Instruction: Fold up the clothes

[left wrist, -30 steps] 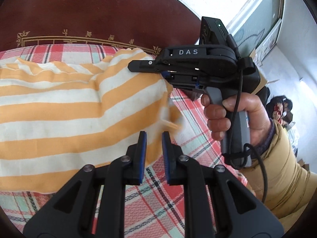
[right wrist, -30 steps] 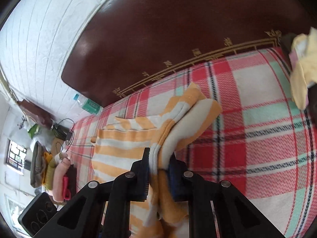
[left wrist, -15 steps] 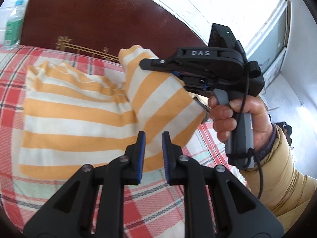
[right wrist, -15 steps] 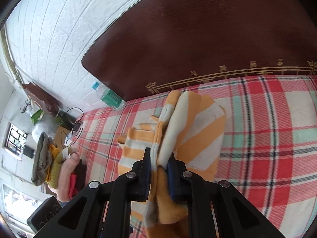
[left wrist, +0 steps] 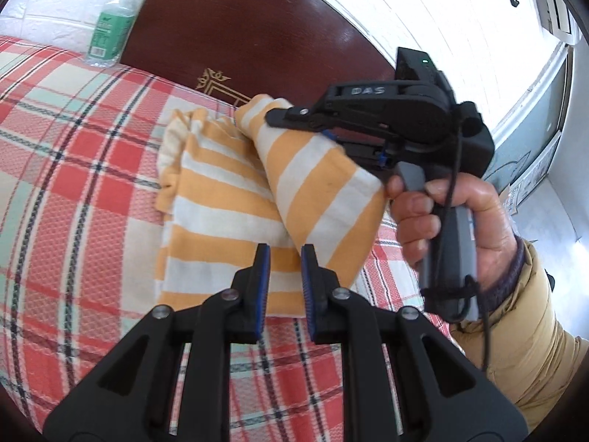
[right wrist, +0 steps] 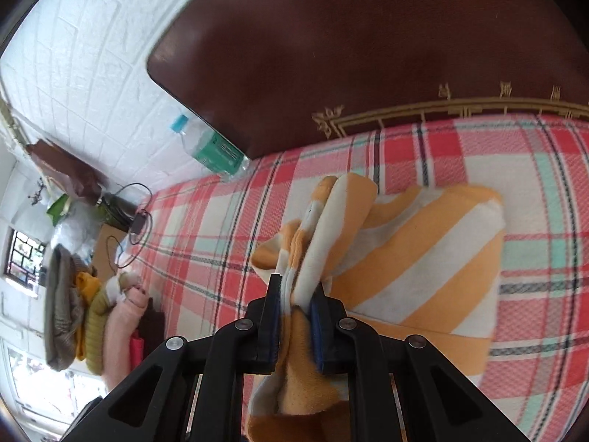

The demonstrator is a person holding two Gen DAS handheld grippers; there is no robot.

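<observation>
The right gripper (right wrist: 294, 294) fingers clamp the bunched striped garment (left wrist: 228, 199) above the plaid bed (left wrist: 73, 169). The left gripper (left wrist: 283, 261) fingers stand nearly together, empty.

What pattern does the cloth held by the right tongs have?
Orange and white stripes on the cloth, best seen in left wrist view.

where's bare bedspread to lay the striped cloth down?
Bare plaid bedspread runs left of the striped cloth, from the bottle at the headboard toward the camera. More lies right of the cloth in the right wrist view. Crowded: the right gripper is clamped on the cloth, the left gripper close over it, and piled clothes sit off the bed's edge.
</observation>
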